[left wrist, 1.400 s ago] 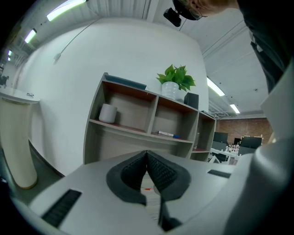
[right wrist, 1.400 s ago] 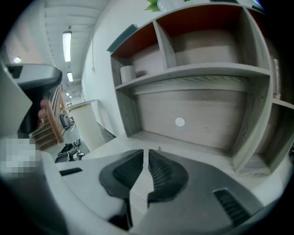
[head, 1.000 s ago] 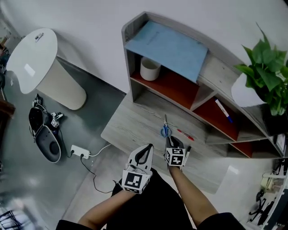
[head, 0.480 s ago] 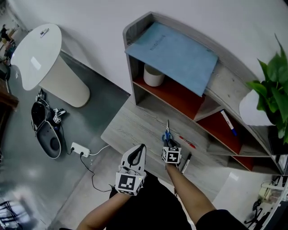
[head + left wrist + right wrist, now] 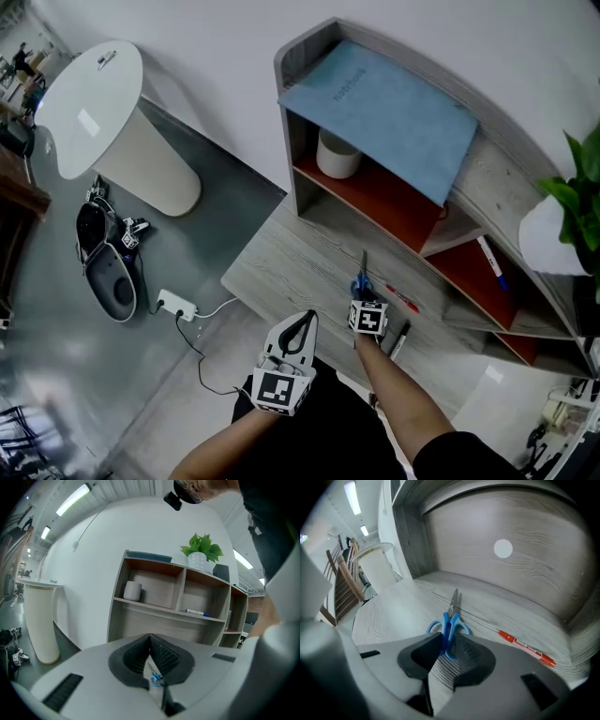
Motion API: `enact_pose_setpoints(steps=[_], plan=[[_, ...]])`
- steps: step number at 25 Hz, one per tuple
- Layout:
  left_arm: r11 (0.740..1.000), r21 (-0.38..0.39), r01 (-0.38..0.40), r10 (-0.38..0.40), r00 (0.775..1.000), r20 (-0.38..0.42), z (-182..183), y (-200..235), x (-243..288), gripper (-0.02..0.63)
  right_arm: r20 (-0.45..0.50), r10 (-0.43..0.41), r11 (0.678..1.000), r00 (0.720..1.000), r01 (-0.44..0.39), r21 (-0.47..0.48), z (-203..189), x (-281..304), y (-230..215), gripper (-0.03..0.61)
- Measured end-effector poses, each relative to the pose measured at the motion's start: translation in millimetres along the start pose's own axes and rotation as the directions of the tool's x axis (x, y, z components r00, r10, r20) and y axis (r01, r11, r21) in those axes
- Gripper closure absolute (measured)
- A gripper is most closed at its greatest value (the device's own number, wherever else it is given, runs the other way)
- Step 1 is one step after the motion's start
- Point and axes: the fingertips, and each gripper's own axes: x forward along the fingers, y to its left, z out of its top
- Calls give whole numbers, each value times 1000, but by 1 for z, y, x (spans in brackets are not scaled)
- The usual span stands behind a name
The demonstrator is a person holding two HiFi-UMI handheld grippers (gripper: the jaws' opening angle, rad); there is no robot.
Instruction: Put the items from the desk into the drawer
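Scissors (image 5: pixel 451 615) with blue handles sit in the right gripper (image 5: pixel 445 645). Its jaws are closed to a narrow gap, pinching the near handle loop. Blades are closed, pointing straight away from the gripper, lying flat on the desk (image 5: pixel 393 611). A red marker (image 5: pixel 526 648) is just right of the gripper on the desk, not touching the scissors. In the head view a black pen (image 5: pixel 398 339) lies right of the right gripper (image 5: pixel 363 296), nearer the desk edge than the marker (image 5: pixel 403 300).

Left gripper (image 5: pixel 150 638): jaws fully together, nothing held. It is off the front edge of the desk (image 5: pixel 281 267), left of and behind the right one (image 5: pixel 304 320).

Beyond both grippers stands a shelf (image 5: pixel 309 197), with a white cup (image 5: pixel 337 155) in the left compartment and a blue folder (image 5: pixel 384 108) on top.
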Motion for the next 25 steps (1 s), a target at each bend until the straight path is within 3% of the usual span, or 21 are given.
enact_pose_setpoints(steps=[6, 15, 25], plan=[[1000, -11, -15, 15, 1000, -3, -4, 4, -3, 609, 10, 12, 998, 1000, -13, 68, 0, 1, -2, 486], [1000, -16, -19, 19, 1000, -5, -5, 15, -17, 609, 25, 63, 997, 998, -63, 32, 6, -16, 12, 491], [996, -1, 92, -92, 996, 8, -3, 8, -50, 609, 112, 26, 999, 993, -28, 23, -1, -74, 41, 491]])
